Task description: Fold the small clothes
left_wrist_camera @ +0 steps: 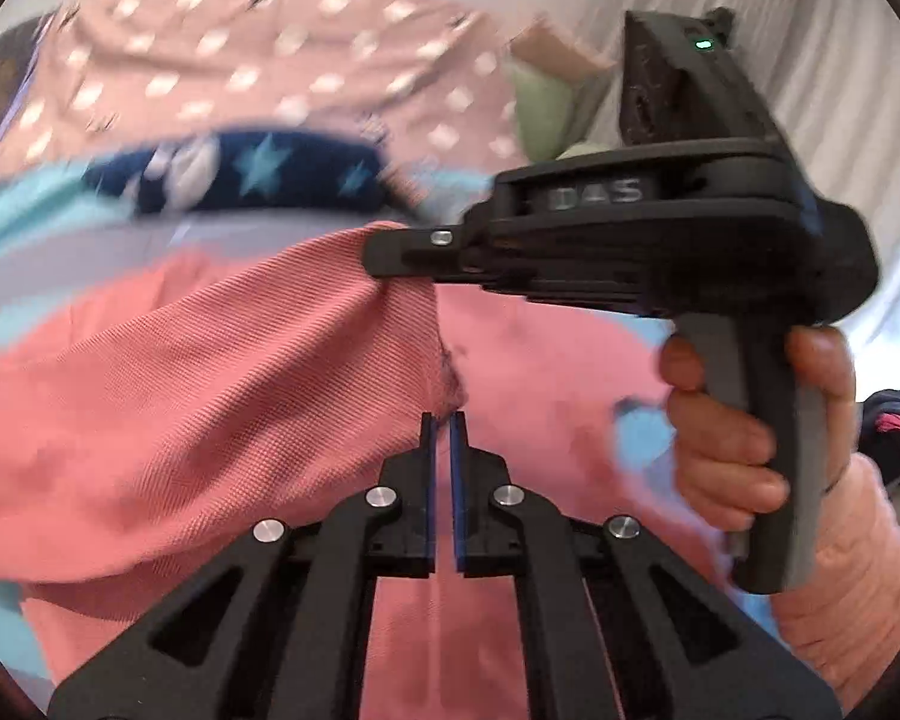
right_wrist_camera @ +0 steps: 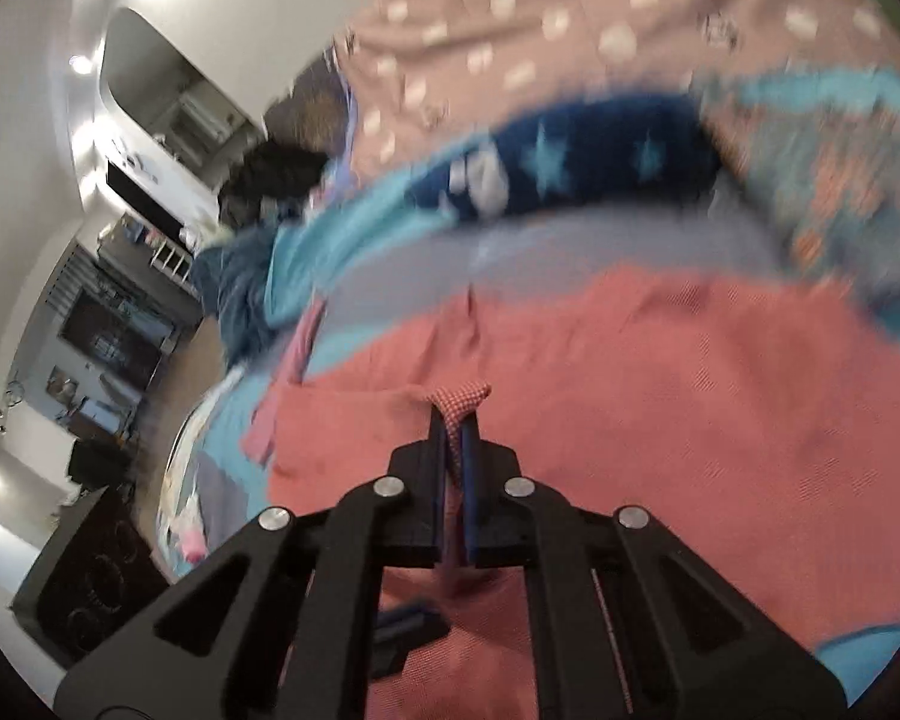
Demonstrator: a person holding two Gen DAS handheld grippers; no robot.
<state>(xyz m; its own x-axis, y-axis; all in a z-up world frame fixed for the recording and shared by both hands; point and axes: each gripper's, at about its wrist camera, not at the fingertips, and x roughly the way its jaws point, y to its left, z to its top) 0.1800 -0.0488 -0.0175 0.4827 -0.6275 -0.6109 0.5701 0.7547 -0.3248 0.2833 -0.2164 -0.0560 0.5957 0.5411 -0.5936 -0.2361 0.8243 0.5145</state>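
Pinching coral garment: left gripper, right gripper; right housing reads "DAS".

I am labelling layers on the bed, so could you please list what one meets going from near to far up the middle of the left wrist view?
left gripper → coral garment → navy star-patterned fabric → pink spotted blanket
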